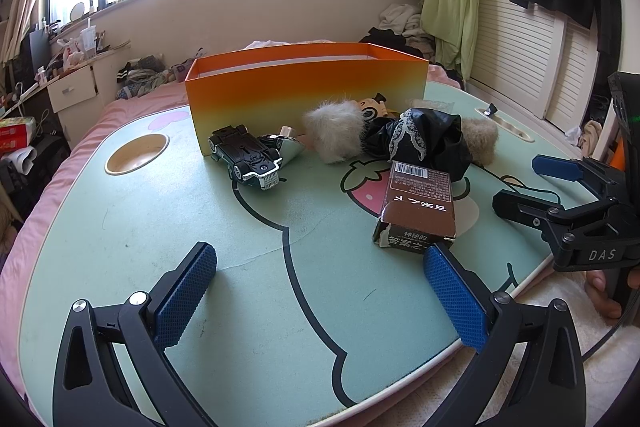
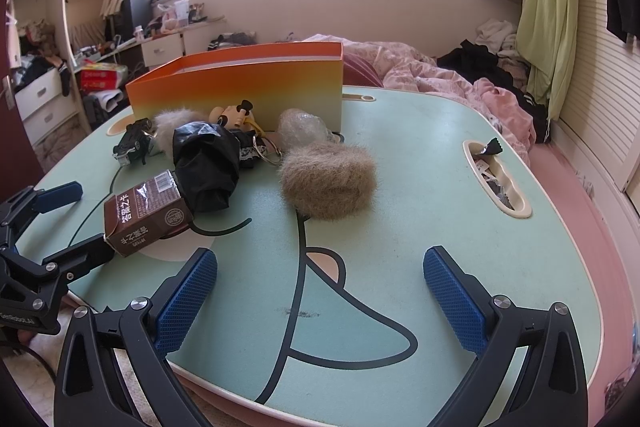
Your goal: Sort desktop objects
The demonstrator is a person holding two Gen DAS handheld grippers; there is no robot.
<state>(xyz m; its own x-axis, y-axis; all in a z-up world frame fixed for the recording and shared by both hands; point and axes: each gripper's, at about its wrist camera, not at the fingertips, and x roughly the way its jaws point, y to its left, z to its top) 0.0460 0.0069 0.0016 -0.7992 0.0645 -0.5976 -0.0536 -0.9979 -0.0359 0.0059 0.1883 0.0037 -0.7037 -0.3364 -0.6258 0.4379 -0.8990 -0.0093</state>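
Both grippers hover over the near edge of the table (image 1: 120, 227), nothing between the fingers. Left gripper (image 1: 320, 291): jaws wide apart, blue pads over bare mint surface. Right gripper (image 2: 320, 295): jaws also wide apart, over the printed cartoon outline at the near edge.

Closest item: brown carton (image 1: 418, 205), lying on its side just beyond the left gripper's right pad (image 1: 452, 295), near-right part of the table in the left view; barcode end faces away. Whether the pad touches it, cannot tell.

Behind the carton, touching it: crumpled black bag (image 2: 206, 163) with lace trim. Just right of the bag in the right view, tan fur ball (image 2: 328, 183), mid-table. A second, paler fur ball (image 1: 334, 133) sits further back, beside a cartoon figure keychain (image 2: 236, 115) and a wad of clear plastic wrap (image 2: 302, 127).

Toy car (image 1: 248, 157), black, flipped on its roof with the chassis up, left of the pile, just in front of the box corner.

Orange box (image 1: 308, 91): open top, upright at the far edge of the table, inside not visible.

Recessed slot (image 2: 498, 179) at the right edge holds small wrappers. Round cup recess (image 1: 136, 153) at the left edge.
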